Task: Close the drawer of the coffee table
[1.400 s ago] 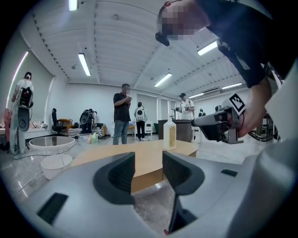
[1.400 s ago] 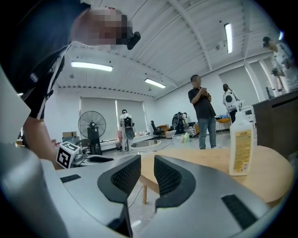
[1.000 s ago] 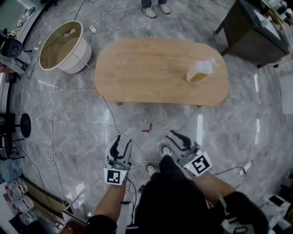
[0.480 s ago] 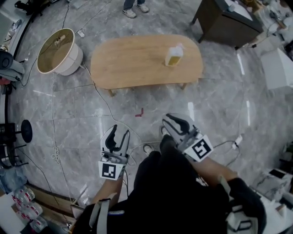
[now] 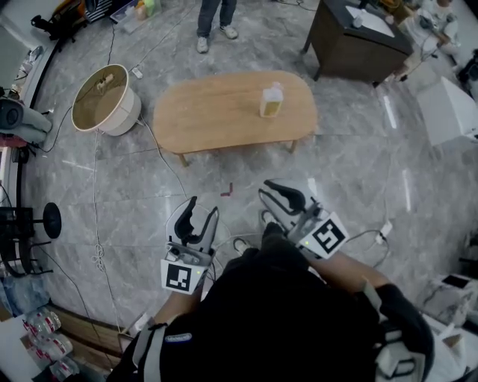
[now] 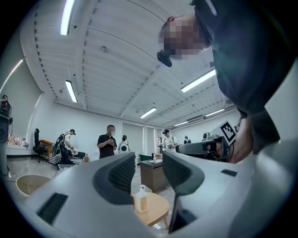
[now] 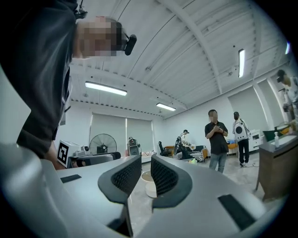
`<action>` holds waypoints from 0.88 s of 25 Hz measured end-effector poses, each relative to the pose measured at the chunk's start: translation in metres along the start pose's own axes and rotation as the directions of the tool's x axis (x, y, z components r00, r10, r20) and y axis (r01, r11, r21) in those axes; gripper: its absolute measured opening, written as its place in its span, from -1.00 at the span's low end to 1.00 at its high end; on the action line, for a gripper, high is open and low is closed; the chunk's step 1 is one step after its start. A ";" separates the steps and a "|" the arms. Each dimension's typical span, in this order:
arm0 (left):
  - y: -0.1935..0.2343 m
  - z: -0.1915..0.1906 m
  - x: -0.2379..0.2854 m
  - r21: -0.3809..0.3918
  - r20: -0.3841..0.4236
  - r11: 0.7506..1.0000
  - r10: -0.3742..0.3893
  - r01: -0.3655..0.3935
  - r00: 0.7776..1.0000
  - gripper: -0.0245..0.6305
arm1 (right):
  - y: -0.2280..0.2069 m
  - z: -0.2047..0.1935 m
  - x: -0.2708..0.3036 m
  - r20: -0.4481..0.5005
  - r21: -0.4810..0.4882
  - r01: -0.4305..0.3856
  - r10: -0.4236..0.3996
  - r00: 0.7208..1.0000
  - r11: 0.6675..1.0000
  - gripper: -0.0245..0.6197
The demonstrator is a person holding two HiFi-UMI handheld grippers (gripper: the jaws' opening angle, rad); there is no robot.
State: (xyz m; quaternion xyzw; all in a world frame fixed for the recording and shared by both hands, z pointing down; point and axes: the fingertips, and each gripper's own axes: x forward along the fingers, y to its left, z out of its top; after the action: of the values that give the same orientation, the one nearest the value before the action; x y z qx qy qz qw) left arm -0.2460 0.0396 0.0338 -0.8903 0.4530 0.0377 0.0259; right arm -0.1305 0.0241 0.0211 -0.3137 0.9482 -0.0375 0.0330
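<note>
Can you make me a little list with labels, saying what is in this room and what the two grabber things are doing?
Coffee table: oval, wooden coffee table, standing on the grey floor
Drawer: no drawer shows from the head view
On the table: one bottle, upright, near the right end
Beside the table: round tub, to its left
Behind the table: dark cabinet and a standing person
Left gripper: jaws apart, holding nothing
Right gripper: jaws slightly apart, holding nothing
Both grippers: well short of the table, not touching it
</note>
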 end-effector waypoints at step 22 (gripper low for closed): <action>-0.039 0.066 0.027 0.035 -0.008 0.997 -0.072 0.072 0.997 -0.87 | 0.023 0.060 -0.024 0.023 0.004 -0.164 0.163 0.986 0.987 -0.89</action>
State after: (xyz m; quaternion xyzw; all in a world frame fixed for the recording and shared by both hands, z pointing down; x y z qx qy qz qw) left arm -0.2016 0.0464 -0.0340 -0.9056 0.4214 0.0256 0.0413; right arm -0.1195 0.0535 -0.0398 -0.2351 0.9702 -0.0340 0.0477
